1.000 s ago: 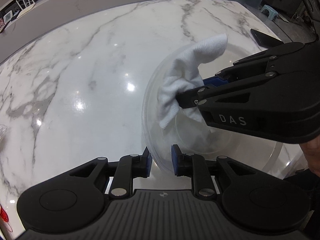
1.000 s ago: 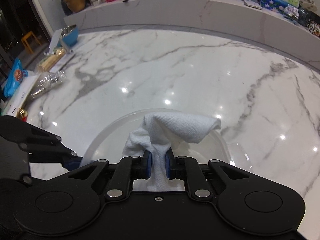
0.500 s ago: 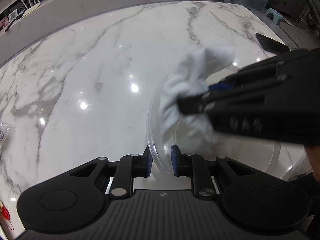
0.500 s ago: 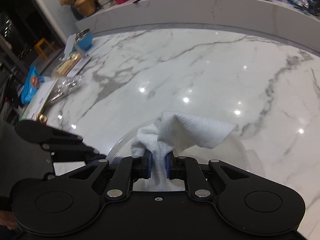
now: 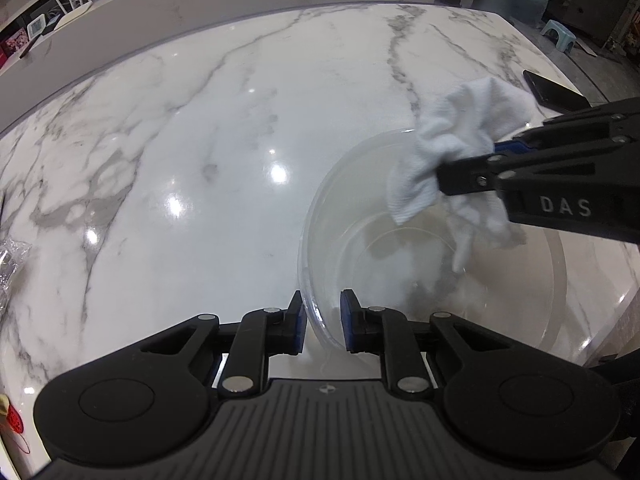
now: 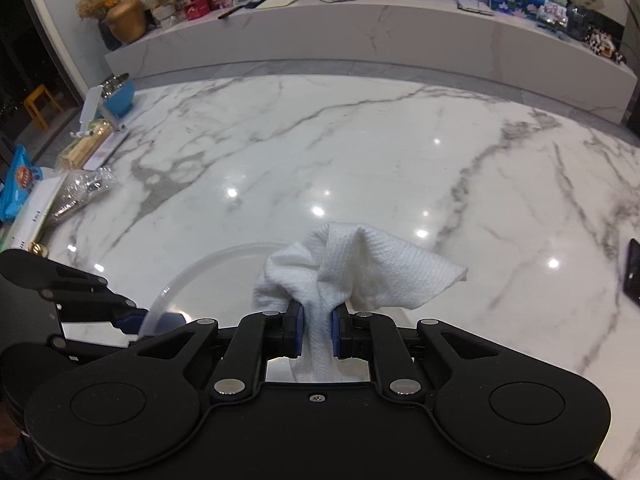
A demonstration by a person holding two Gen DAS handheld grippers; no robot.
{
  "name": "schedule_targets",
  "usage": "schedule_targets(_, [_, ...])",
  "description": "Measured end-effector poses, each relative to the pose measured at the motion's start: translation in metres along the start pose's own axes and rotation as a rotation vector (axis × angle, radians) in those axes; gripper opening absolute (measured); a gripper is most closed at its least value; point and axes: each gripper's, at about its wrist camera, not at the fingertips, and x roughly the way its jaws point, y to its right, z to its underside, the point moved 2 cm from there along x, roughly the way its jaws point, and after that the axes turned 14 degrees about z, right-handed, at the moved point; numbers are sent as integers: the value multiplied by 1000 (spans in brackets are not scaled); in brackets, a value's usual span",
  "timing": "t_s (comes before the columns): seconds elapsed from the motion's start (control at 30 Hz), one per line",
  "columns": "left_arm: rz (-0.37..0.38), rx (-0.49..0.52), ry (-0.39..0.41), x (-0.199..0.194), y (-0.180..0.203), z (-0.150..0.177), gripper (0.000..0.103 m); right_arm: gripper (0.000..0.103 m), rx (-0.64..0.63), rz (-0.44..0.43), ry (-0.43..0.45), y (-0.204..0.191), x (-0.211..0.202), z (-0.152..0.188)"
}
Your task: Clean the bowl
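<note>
A clear glass bowl (image 5: 340, 216) is tilted on the white marble table (image 5: 180, 140). Its near rim sits between the jaws of my left gripper (image 5: 322, 320), which are closing on it. A white cloth (image 5: 460, 140) hangs over the bowl's far side, one loose end dangling inside. My right gripper (image 5: 442, 180), coming in from the right, is shut on it. In the right wrist view the cloth (image 6: 360, 272) bunches up from between the pads of the right gripper (image 6: 316, 322). The bowl's rim (image 6: 208, 262) curves below it, and the left gripper (image 6: 132, 316) shows at lower left.
A black phone (image 5: 552, 92) lies near the table's right edge. At the left edge are a blue bowl (image 6: 118, 92), a crinkled plastic bag (image 6: 80, 192) and a blue packet (image 6: 20, 184). A low marble ledge (image 6: 360, 36) with small objects runs behind the table.
My right gripper has carried the cloth rightward and slightly up, from deep in the bowl to its far side. The bowl's rim has stayed between the left jaws.
</note>
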Motion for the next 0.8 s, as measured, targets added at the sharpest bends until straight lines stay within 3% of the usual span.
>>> schedule_targets(0.37, [-63,-24,28,0,-3,-3,9,11,-72,34,-37,2,-7,14])
schedule_targets(0.8, [-94,-27,51,0,-1,-7,10,11,-176,62,-66,-2,-16,31])
